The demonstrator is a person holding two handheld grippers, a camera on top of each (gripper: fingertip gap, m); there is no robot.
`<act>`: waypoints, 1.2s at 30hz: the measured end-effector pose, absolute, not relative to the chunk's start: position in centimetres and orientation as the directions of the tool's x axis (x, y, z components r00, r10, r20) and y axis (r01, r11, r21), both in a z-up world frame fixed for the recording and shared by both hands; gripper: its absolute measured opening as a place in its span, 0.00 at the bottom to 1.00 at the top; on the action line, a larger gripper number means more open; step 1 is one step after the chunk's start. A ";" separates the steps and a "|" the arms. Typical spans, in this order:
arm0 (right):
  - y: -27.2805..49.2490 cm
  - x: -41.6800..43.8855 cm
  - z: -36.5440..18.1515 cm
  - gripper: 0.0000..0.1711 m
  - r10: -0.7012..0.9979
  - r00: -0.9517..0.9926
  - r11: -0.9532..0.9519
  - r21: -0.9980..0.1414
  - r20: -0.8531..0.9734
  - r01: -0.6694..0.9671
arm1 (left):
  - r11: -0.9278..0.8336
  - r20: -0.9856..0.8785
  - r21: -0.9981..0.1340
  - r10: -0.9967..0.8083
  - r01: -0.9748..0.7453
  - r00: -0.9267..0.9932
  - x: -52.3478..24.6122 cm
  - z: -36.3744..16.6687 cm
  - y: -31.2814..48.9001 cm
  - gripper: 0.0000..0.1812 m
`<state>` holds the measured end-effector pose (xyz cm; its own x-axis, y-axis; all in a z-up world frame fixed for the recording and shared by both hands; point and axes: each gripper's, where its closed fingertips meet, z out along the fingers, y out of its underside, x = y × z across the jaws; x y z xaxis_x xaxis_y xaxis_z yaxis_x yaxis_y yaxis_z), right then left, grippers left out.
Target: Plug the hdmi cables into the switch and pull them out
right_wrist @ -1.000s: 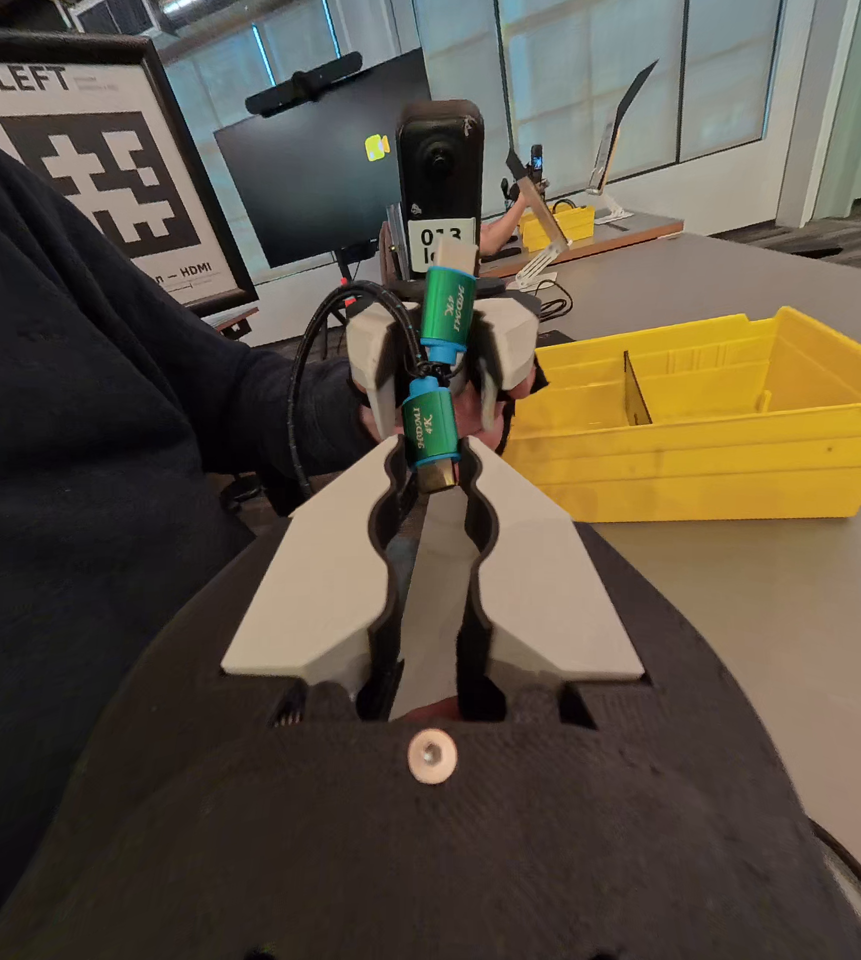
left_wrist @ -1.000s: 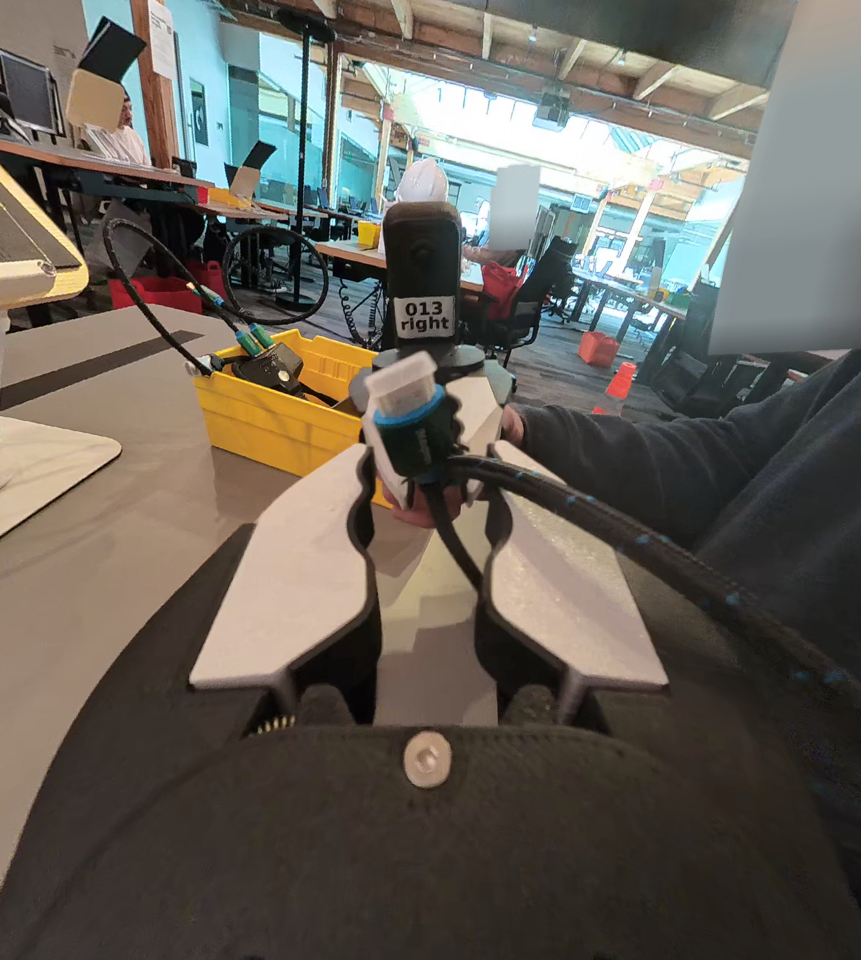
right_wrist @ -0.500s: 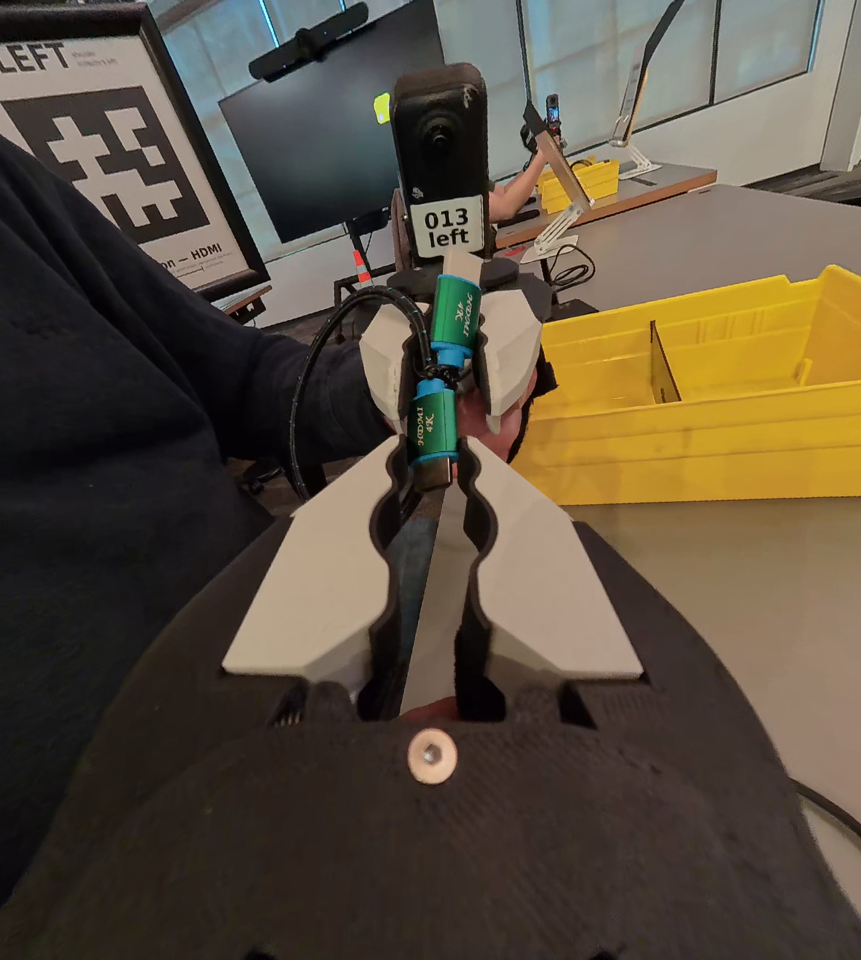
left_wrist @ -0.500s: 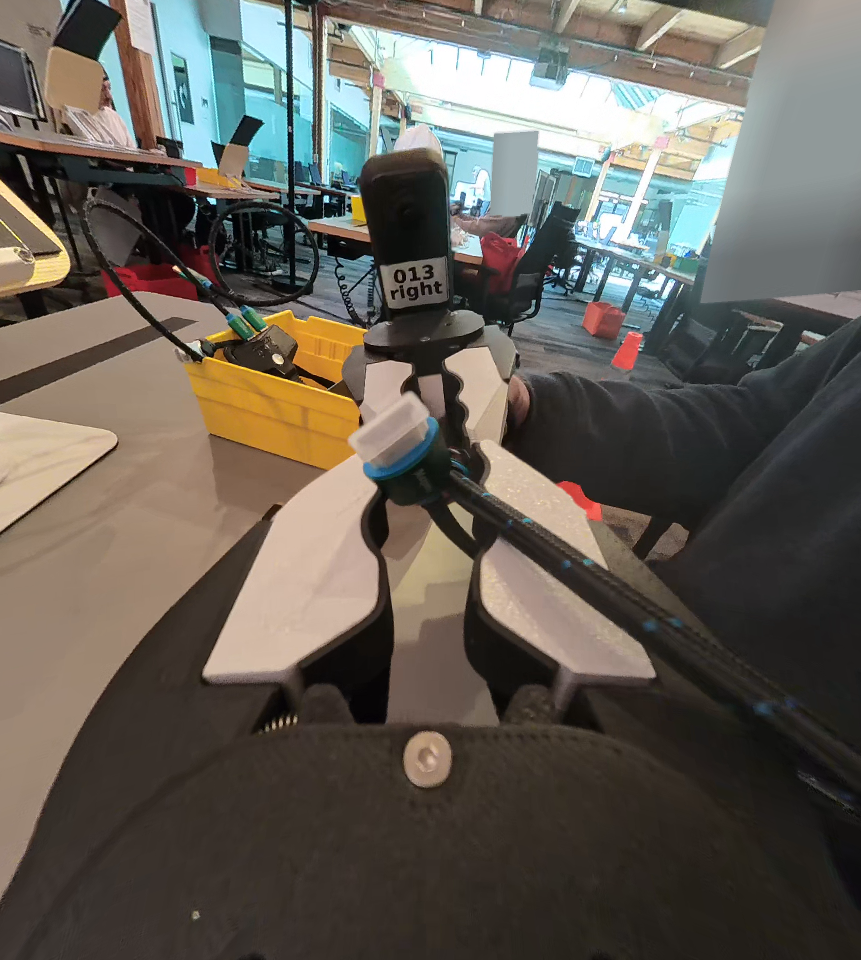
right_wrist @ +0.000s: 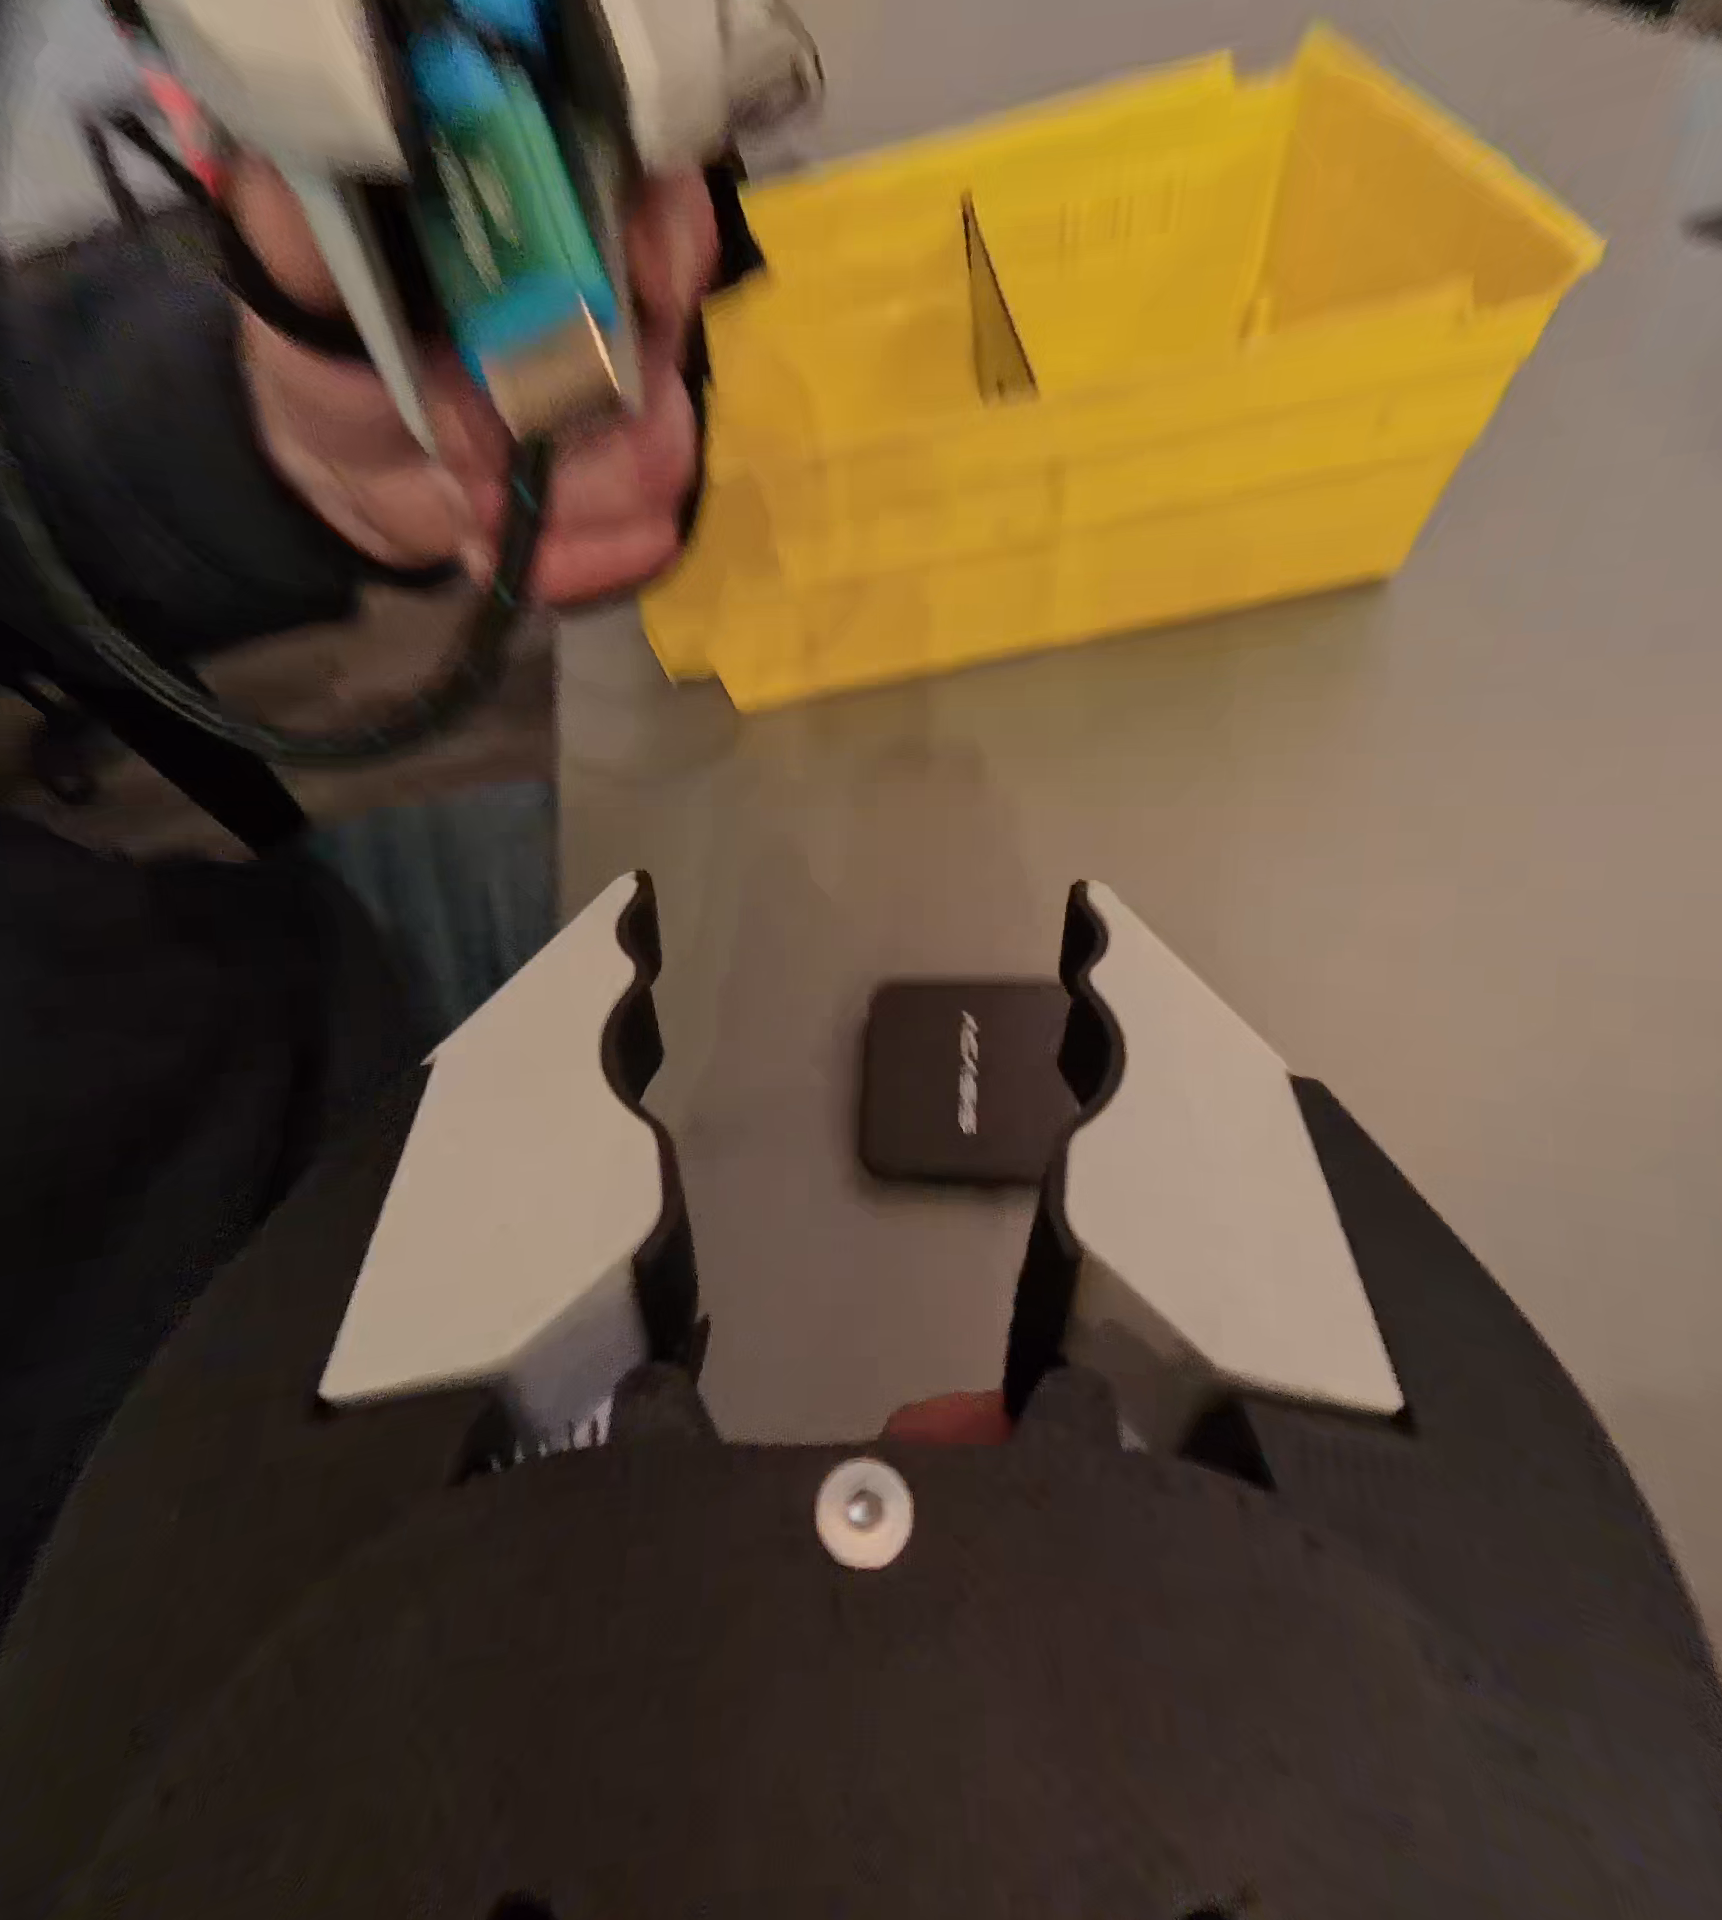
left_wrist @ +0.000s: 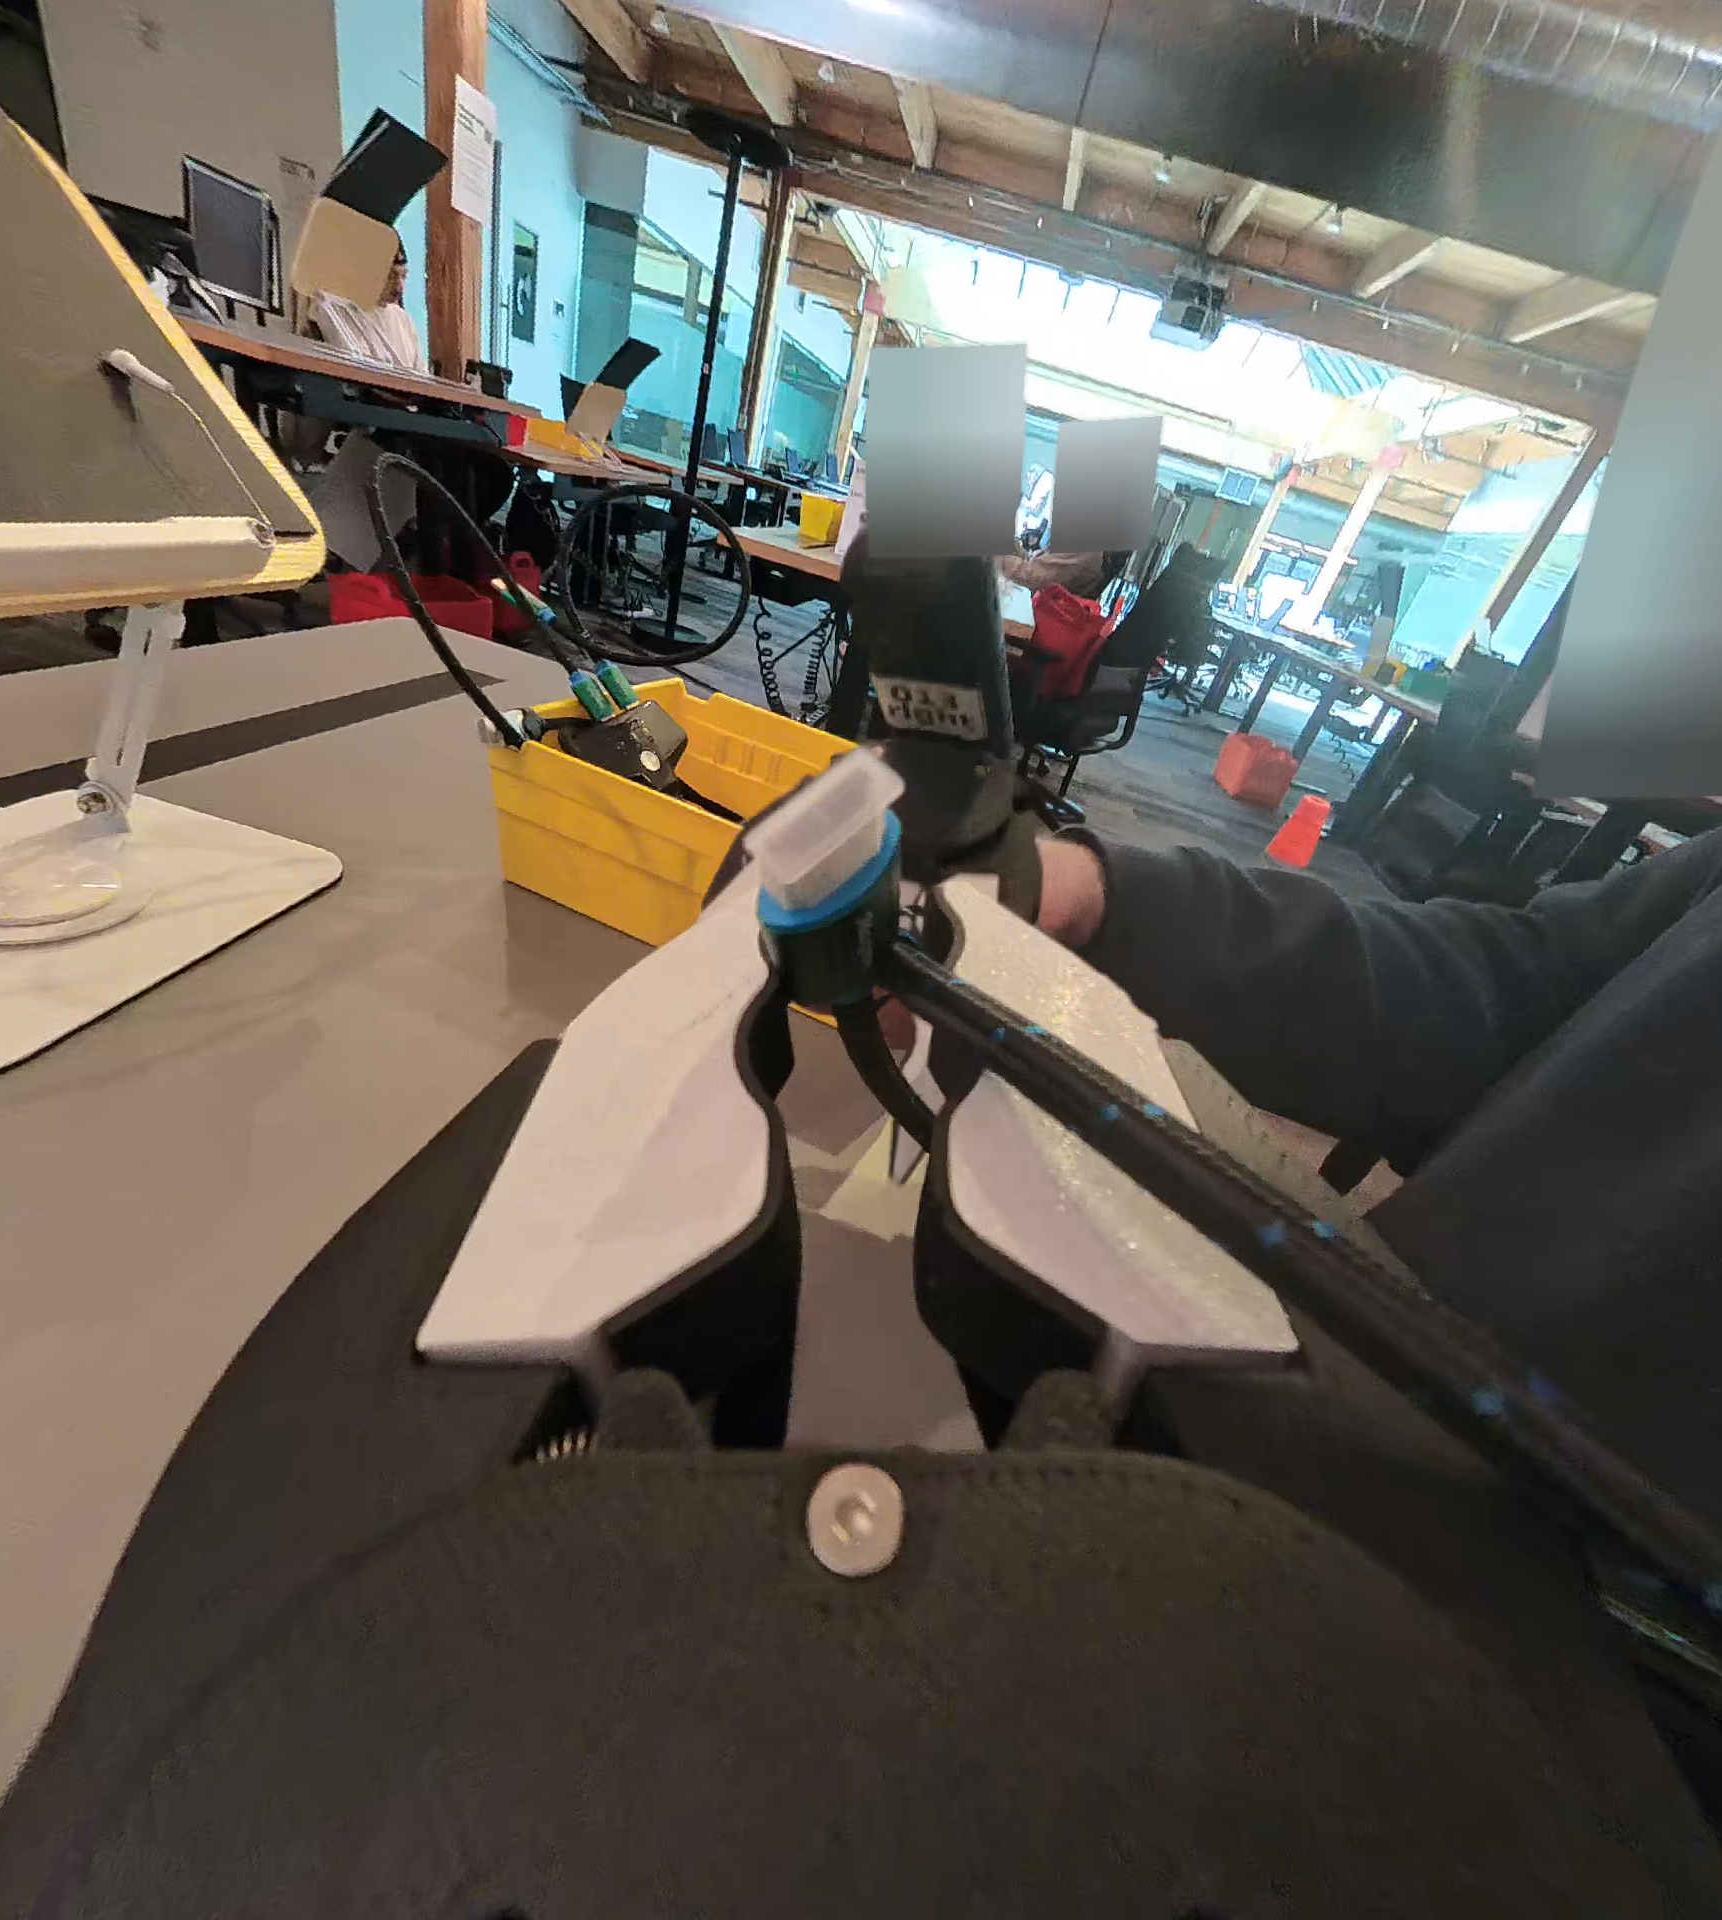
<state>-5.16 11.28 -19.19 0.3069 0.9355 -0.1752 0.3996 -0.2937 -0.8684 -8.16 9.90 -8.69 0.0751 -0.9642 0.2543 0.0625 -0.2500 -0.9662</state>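
My left gripper is shut on an HDMI plug with a blue ring and a clear cap; its black braided cable runs off to the lower right. In the right wrist view the left gripper shows blurred at the upper left, with green and blue plugs between its fingers. My right gripper is wide open and empty, low over the grey table. A small black switch box lies flat on the table between its fingers, which do not touch it.
A yellow bin stands on the table beyond the switch. In the left wrist view the bin holds another black box with green plugs in it. A white stand sits at the left. A person's dark sleeve is on the right. My right fingertips sit around 11 cm from my left ones.
My right gripper let go of the green plug, opened wide and dropped down over the switch box. My left gripper closed further on the capped plug.
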 end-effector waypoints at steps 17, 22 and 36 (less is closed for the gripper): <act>9.4 -5.2 -27.9 0.48 0.792 0.482 -0.611 -0.493 -0.375 0.620 | -0.247 0.253 -0.966 -0.964 0.081 0.076 -8.9 -8.2 8.2 0.13; 9.4 -5.0 -26.3 0.47 0.878 0.388 -0.478 -0.531 -0.279 0.700 | -0.248 0.256 -0.965 -0.960 0.086 0.114 -9.8 -8.2 8.1 0.13; 10.8 -9.1 -28.7 0.12 0.956 -0.284 0.237 -0.391 -0.068 0.889 | -0.228 0.250 -0.964 -0.952 0.139 0.178 -13.5 -7.5 6.8 0.13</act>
